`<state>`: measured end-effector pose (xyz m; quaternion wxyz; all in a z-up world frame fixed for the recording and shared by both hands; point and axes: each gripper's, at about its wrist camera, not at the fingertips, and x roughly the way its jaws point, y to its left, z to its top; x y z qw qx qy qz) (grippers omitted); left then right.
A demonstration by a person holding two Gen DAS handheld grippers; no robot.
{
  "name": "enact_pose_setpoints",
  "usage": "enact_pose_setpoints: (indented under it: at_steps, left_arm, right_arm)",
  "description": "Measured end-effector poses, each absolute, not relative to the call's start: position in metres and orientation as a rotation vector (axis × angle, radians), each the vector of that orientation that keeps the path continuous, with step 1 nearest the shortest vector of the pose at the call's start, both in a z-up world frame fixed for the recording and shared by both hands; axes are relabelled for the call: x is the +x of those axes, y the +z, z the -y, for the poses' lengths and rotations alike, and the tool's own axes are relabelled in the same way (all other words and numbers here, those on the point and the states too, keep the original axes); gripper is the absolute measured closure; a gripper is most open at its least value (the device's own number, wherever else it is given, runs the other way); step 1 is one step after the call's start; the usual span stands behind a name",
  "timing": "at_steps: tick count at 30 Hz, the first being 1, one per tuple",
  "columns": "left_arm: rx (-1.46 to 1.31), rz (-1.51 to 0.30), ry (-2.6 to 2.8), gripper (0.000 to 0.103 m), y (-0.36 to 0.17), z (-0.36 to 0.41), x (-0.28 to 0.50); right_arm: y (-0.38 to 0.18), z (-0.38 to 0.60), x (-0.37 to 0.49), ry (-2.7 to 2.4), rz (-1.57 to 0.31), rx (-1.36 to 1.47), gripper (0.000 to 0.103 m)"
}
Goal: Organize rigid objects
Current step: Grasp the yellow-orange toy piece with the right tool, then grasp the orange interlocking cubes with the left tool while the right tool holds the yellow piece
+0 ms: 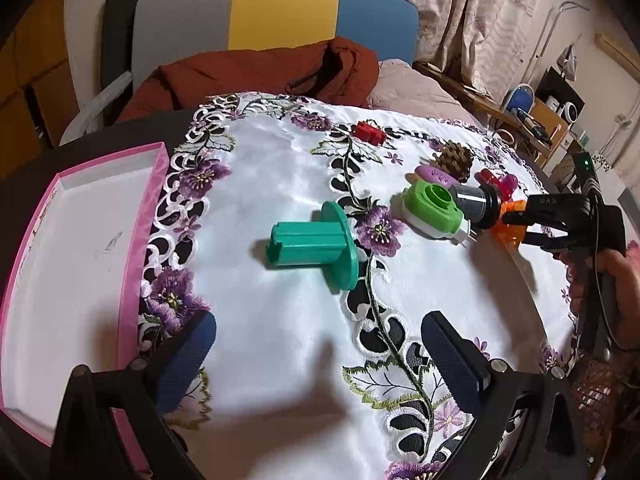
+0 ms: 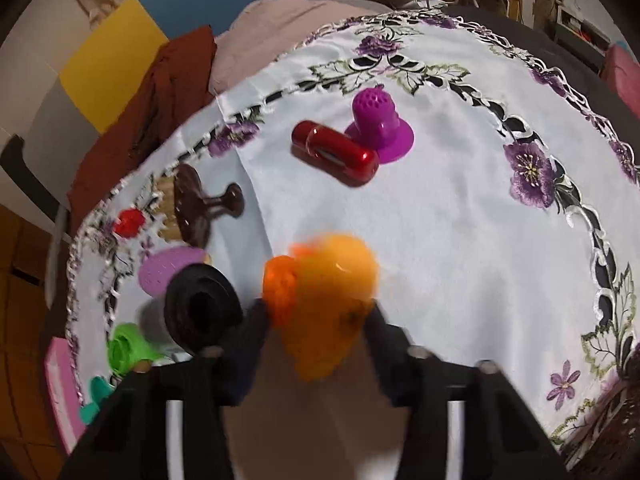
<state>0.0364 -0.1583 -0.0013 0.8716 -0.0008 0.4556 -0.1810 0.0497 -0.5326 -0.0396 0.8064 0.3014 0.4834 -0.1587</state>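
Two blue-padded fingers [image 1: 188, 356] of the left gripper [image 1: 320, 360] stand spread wide above the embroidered cloth [image 1: 280, 340], nothing between them. At their 12 o'clock lies the teal flanged piece [image 1: 316, 246] on its side; the pink tray [image 1: 132, 280] sits at 9 o'clock. Over on the right gripper [image 2: 320, 316], both fingers pinch the blurred orange piece [image 2: 324, 300]; at its 12 o'clock lies the red capsule [image 2: 336, 152], touching the purple cone [image 2: 380, 128].

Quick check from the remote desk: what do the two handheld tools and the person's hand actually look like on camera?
Both are black plastic. The left tool has two broad fingers faced with dark blue, finely ribbed pads, and silver screws at the finger bases. The right tool has slim black fingers, a faint pale marking on its body, a green indicator light above, and a black cable down the handle. The bare hand gripping it shows no sleeve.
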Motion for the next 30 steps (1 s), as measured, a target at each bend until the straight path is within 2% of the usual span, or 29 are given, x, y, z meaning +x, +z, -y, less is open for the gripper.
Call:
enact_pose_setpoints:
  at_steps: [2,3,6,14,26,30]
  left_arm:
    - [0.0,-0.945,-0.371,0.0,0.0,0.156,0.036]
    - [-0.001,-0.945,-0.365,0.0,-0.001,0.155,0.037]
    - [-0.013,-0.954,-0.348,0.0,-0.004,0.15,0.041]
    - [0.006,-0.937,-0.315,0.0,-0.005,0.143,0.048]
    - [-0.006,-0.949,-0.324,0.0,-0.011,0.147,0.049]
    - [0.012,-0.947,-0.344,0.0,-0.011,0.156,0.047]
  right_arm:
    - [-0.038,0.535,0.043,-0.326,-1.015,0.686,0.064]
    - [-0.037,0.536,0.04,-0.324,-1.004,0.701,0.073]
    - [-0.036,0.528,0.032,-0.283,-0.989,0.738,0.078]
    - [-0.023,0.494,0.026,-0.125,-0.942,0.727,0.078]
    - [0.024,0.496,0.006,-0.031,-0.643,0.761,0.079]
    - [0.021,0.497,0.008,-0.013,-0.665,0.78,0.079]
